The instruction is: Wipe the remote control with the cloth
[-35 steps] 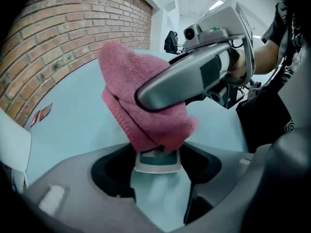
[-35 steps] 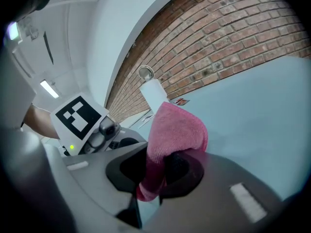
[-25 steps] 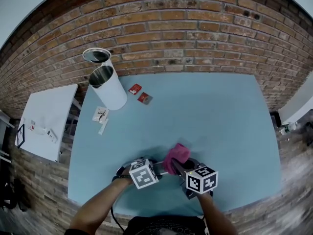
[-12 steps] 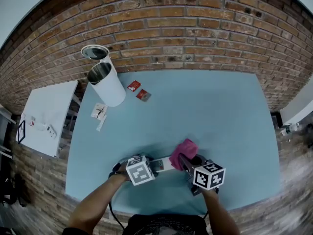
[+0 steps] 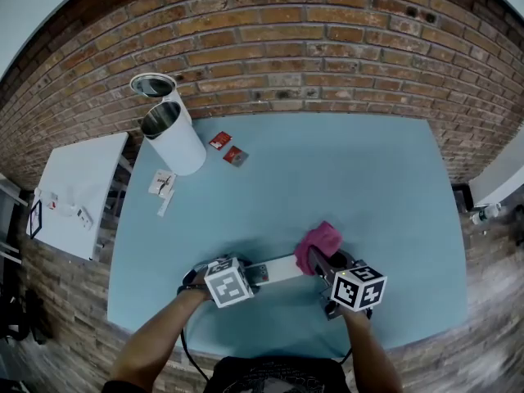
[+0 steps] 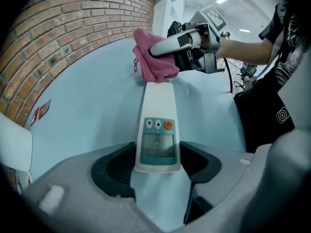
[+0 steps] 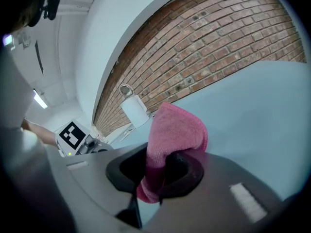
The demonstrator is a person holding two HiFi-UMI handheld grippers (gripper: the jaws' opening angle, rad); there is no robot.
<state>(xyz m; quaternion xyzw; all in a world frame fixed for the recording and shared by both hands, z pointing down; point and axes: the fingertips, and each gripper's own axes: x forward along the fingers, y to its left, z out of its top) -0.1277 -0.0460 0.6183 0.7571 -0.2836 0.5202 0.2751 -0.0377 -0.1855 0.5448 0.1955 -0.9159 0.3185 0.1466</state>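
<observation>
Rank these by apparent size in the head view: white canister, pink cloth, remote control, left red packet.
1. white canister
2. pink cloth and remote control: alike, remote partly hidden
3. left red packet

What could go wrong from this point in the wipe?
The left gripper clamps the remote control only at its display end; pressure from the cloth at the far tip could pivot or slip it.
The right gripper pinches a bunched part of the cloth, which might pull loose while rubbing.

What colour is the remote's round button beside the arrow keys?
The button is orange, clearest in the left gripper view.
</observation>
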